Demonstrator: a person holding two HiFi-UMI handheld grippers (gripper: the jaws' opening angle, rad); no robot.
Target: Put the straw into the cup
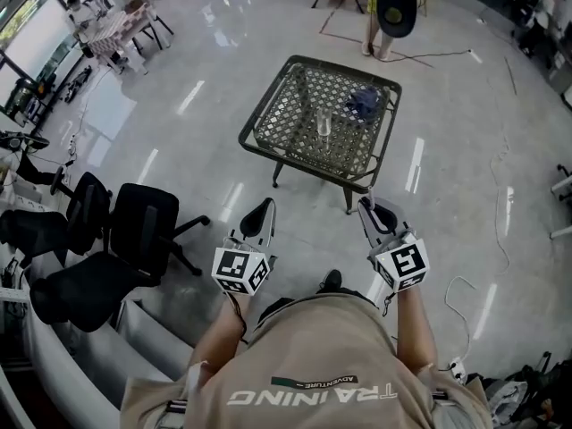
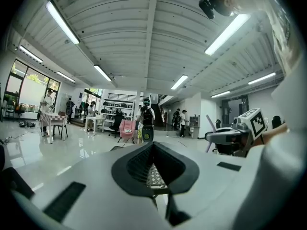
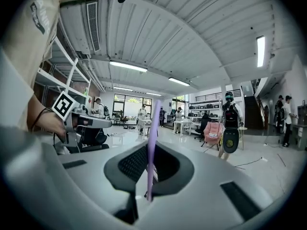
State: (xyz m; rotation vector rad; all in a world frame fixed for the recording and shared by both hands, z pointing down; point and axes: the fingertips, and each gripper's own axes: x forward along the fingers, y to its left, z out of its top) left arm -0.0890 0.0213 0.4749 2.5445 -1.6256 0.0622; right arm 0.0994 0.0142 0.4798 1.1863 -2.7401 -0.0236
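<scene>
left claw (image 2: 153, 145): closed, empty | cup (image 1: 323, 123): clear, upright mid-table (image 1: 290, 129), well ahead | right claw (image 3: 151, 146): pinching purple straw (image 3: 154, 120) near its lower end, upright | handling: light, thin, slippery, likely crushes easily; pinch gently, low, top end free.

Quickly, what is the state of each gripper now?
Left gripper: closed, nothing between its jaws.
Right gripper: closed on the purple straw.
</scene>
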